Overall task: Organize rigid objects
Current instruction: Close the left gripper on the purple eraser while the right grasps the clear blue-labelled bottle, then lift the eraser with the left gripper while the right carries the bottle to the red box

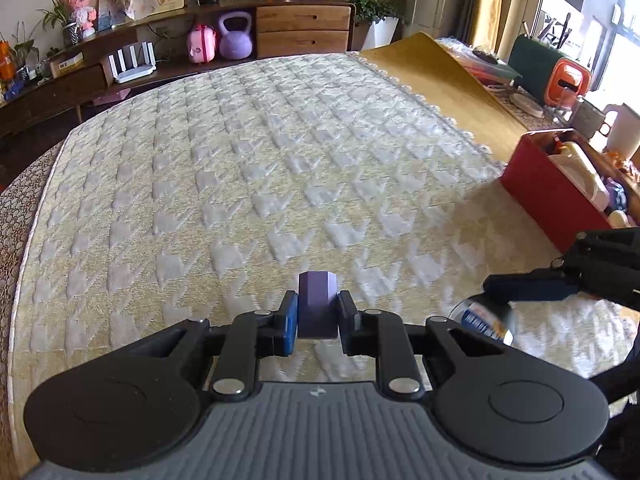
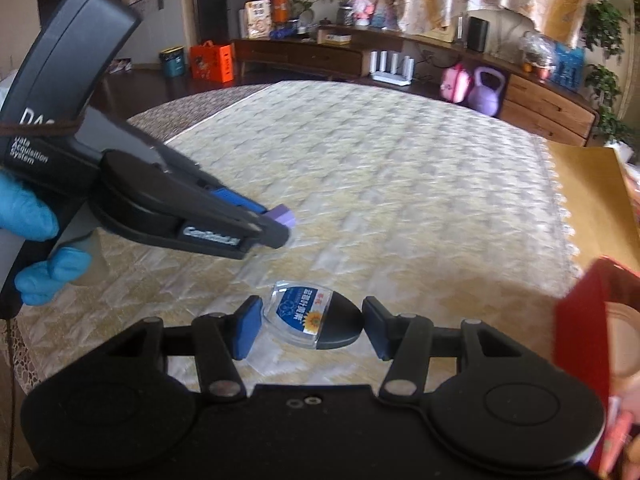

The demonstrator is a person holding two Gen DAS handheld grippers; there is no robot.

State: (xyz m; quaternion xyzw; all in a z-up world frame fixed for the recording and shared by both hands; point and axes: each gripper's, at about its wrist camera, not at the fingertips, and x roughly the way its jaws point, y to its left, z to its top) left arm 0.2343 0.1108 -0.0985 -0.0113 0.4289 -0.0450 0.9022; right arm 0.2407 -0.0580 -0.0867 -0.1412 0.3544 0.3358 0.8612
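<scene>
Left wrist view. The left gripper [image 1: 317, 316] is seen clenched on a purple block [image 1: 316, 306], both pads pressed to its sides, above the patterned cloth [image 1: 256, 168] covering the table. At three o'clock the tip of the right gripper [image 1: 532, 286] enters the frame, over a blurred clear bottle [image 1: 486, 320]; how the bottle is gripped cannot be told from here. A red box [image 1: 536, 196] with containers inside is recorded at two o'clock, at the cloth's edge. A purple kettlebell [image 1: 235, 38] is noted at twelve o'clock under the far shelf.

Right wrist view. The right gripper [image 2: 312, 326] is shown grasping the bottle [image 2: 308, 316] lengthwise: blue label, dark cap against the right pad, clear base against the left. The left gripper [image 2: 276, 224] is seen side-on at ten o'clock, held by a blue-gloved hand [image 2: 28, 216], the block [image 2: 282, 216] protruding at its tip. Only a corner of the box [image 2: 580, 320] appears, at four o'clock.
</scene>
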